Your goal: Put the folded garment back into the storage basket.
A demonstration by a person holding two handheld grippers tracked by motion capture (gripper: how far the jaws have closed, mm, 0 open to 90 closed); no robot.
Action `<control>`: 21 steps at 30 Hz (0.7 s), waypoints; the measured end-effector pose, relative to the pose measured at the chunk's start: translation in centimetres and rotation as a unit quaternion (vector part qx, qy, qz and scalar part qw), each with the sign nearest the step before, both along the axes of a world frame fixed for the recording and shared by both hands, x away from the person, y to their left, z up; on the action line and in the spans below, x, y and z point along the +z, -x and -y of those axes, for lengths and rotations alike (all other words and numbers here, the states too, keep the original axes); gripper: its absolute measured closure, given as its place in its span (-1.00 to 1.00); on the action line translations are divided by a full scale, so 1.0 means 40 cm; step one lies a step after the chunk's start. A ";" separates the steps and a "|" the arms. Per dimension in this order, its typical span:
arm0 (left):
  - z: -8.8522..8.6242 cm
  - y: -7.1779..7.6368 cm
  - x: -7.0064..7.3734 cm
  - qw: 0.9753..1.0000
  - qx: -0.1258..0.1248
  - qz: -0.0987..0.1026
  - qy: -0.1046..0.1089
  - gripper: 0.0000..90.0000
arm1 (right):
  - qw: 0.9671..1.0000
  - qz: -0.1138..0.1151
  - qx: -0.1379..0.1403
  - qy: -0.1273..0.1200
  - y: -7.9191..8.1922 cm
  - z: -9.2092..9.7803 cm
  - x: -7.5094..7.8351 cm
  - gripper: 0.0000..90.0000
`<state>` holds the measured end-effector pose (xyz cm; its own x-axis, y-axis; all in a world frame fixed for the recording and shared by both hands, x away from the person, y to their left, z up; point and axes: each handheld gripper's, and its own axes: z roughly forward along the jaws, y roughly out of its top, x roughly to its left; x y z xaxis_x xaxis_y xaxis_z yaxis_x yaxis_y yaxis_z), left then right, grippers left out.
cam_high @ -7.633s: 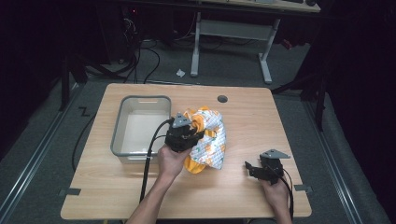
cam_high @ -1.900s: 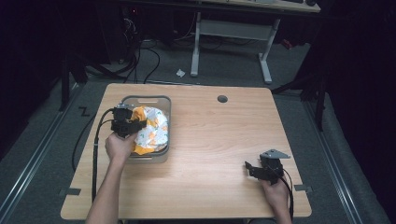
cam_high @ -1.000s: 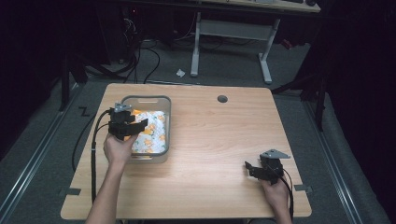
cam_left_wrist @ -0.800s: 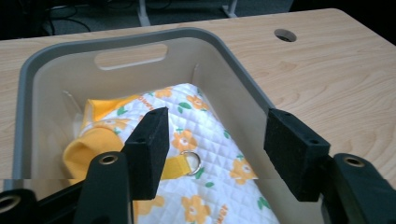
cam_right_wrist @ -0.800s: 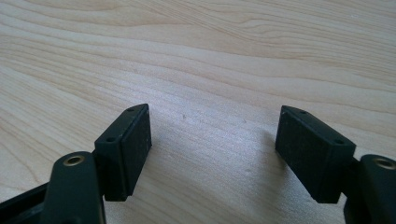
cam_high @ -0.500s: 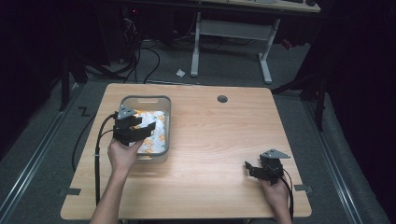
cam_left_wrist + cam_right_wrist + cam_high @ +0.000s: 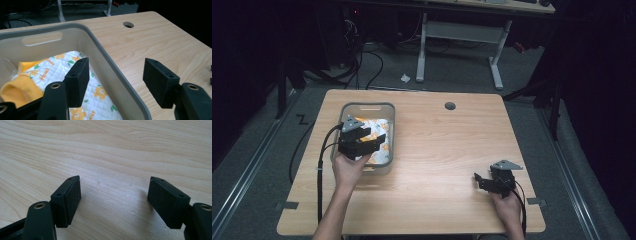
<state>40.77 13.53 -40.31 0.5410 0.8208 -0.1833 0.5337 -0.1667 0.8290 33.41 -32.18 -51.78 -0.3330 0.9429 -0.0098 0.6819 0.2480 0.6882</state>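
A white quilted garment with orange flowers and yellow cuffs [image 7: 374, 131] [image 7: 75, 82] lies inside the grey plastic bin [image 7: 391, 131] [image 7: 107, 65] at the table's left. My left gripper [image 7: 374, 140] [image 7: 117, 75] hangs open over the bin's right rim, one jaw above the garment and the other above bare table, holding nothing. My right gripper [image 7: 480, 180] [image 7: 115, 195] rests open near the table's front right, with only bare wood between its jaws.
The wooden table [image 7: 452, 145] has a round cable hole [image 7: 450, 106] [image 7: 128, 24] at the back. A desk frame [image 7: 457, 45] and cables stand on the dark floor beyond the table. Black cables trail from both grippers toward the front edge.
My left gripper carried the garment from the table's middle into the bin, let go of it and opened, then drew back to the bin's right rim. The right gripper stayed still.
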 end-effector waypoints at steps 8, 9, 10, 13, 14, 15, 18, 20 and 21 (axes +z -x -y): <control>0.021 0.017 -0.004 1.000 -0.018 -0.003 0.008 -0.16 | 1.000 0.000 0.000 0.000 0.000 0.000 0.000 -0.40; 0.025 0.019 -0.004 1.000 -0.020 -0.006 0.008 -0.16 | 1.000 0.000 0.000 0.000 0.000 0.000 0.000 -0.40; 0.025 0.019 -0.004 1.000 -0.020 -0.006 0.008 -0.17 | 1.000 0.000 0.000 0.000 0.000 0.000 0.000 -0.40; 0.037 0.027 -0.007 0.999 -0.032 -0.008 0.006 -0.17 | 1.000 0.000 0.000 0.000 0.000 0.000 0.000 -0.40; 0.037 0.027 -0.007 0.999 -0.032 -0.008 0.006 -0.17 | 1.000 0.000 0.000 0.000 0.000 0.000 0.000 -0.40; 0.039 0.029 -0.009 0.999 -0.033 -0.008 0.008 -0.17 | 1.000 0.000 0.000 0.000 0.000 0.000 0.000 -0.40; 0.046 0.035 -0.014 0.999 -0.037 -0.009 0.008 -0.17 | 1.000 0.000 0.000 0.000 0.000 0.000 0.000 -0.40; 0.052 0.039 -0.015 0.999 -0.041 -0.010 0.004 -0.17 | 1.000 0.000 0.000 0.000 0.000 0.000 0.000 -0.40; 0.057 0.043 -0.015 0.999 -0.045 -0.009 0.006 -0.17 | 1.000 0.000 0.000 0.000 0.000 0.000 0.000 -0.40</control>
<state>39.05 11.26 -40.92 0.6089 0.7668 -0.2034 0.5318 -0.2042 0.8219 33.41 -32.18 -51.78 -0.3337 0.9426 -0.0103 0.6814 0.2488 0.6883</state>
